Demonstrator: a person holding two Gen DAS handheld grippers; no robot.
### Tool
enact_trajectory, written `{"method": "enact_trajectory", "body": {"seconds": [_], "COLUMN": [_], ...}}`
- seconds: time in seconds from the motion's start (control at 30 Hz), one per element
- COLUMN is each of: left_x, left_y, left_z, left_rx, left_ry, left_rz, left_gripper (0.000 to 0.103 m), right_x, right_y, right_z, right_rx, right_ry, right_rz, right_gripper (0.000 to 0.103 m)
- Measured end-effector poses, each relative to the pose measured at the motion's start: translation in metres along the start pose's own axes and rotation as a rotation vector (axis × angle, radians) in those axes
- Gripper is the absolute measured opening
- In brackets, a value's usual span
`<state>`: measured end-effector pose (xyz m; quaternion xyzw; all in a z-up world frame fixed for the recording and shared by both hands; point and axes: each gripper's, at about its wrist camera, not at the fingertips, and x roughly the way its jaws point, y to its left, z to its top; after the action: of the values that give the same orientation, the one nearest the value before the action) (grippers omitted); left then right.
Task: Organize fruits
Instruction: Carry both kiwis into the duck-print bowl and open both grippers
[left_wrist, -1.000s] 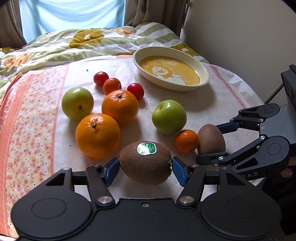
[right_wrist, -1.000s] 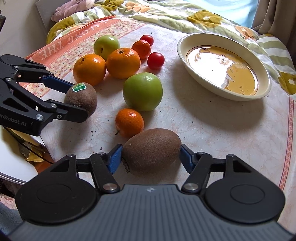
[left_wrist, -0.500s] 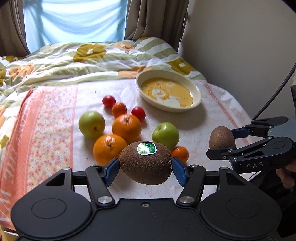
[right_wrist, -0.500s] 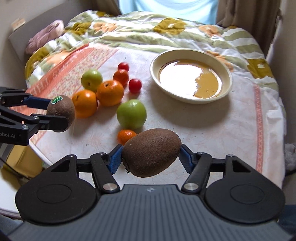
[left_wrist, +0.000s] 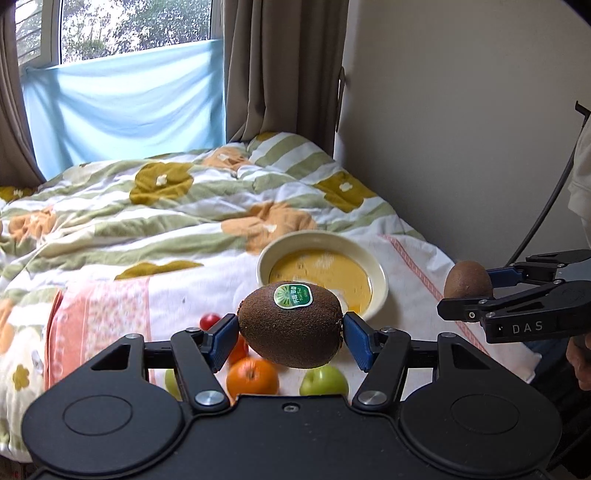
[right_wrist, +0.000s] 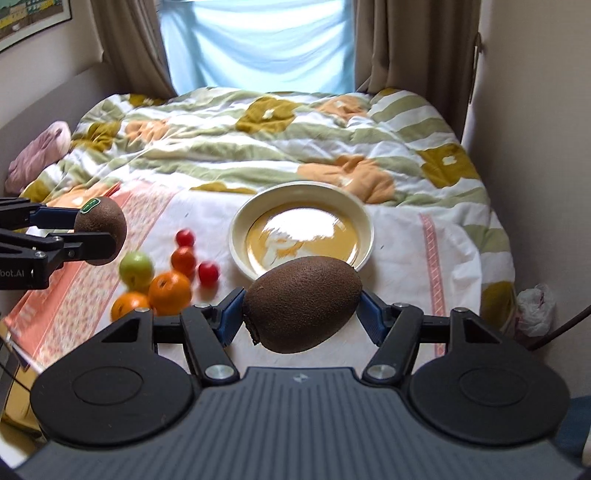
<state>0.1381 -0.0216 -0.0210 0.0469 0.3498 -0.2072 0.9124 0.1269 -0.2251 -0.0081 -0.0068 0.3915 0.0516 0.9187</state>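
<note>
Two kiwis ride clamped in my grippers, stickered kiwi (left_wrist: 291, 328) left (left_wrist: 289, 336), plain kiwi (right_wrist: 303, 304) right (right_wrist: 301, 310); I should lower each gently into the bowl (right_wrist: 236, 229) ahead.

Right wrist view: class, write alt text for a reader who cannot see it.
A hand-held gripper holds a brown kiwi in the air above a cloth-covered table, with an empty cream dish just beyond. At left, a second hand-held gripper holds a stickered kiwi over oranges, a green apple and small red fruits.
</note>
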Motion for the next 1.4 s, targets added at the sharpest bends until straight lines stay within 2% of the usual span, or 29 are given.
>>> {"method": "enact_trajectory", "body": {"seconds": [0.23, 0.47, 0.63, 0.87, 1.1, 1.17, 1.2, 1.4], "left_x": [0.052, 0.137, 0.195, 0.251, 0.269, 0.263, 0.259, 0.236], "left_y": [-0.003, -0.007, -0.005, -0.012, -0.018, -0.021, -0.022, -0.018], "left_z": [0.046, 0.076, 0.076, 0.068, 0.066, 0.067, 0.068, 0.069], "left_rx": [-0.013, 0.009, 0.015, 0.1, 0.113, 0.131, 0.138, 0.133], "left_ry": [0.0, 0.055, 0.114, 0.162, 0.185, 0.163, 0.151, 0.142], "left_rz": [0.01, 0.033, 0.057, 0.092, 0.072, 0.074, 0.073, 0.059], "left_gripper": [0.066, 0.066, 0.066, 0.066, 0.07, 0.094, 0.096, 0.096], "right_x": [0.039, 0.102, 0.148, 0.19, 0.2, 0.199, 0.198, 0.191], "right_y": [-0.039, -0.069, -0.081, -0.084, -0.088, -0.089, -0.09, -0.092], "right_z": [0.047, 0.085, 0.098, 0.1, 0.098, 0.1, 0.1, 0.1], "right_rx": [0.01, -0.003, -0.008, -0.029, -0.014, -0.002, 0.002, 0.007], "right_ry": [-0.016, 0.019, 0.066, 0.122, 0.139, 0.136, 0.135, 0.128], "right_rz": [0.003, 0.037, 0.061, 0.076, 0.083, 0.083, 0.082, 0.079], "right_gripper": [0.079, 0.079, 0.079, 0.08, 0.08, 0.08, 0.08, 0.08]}}
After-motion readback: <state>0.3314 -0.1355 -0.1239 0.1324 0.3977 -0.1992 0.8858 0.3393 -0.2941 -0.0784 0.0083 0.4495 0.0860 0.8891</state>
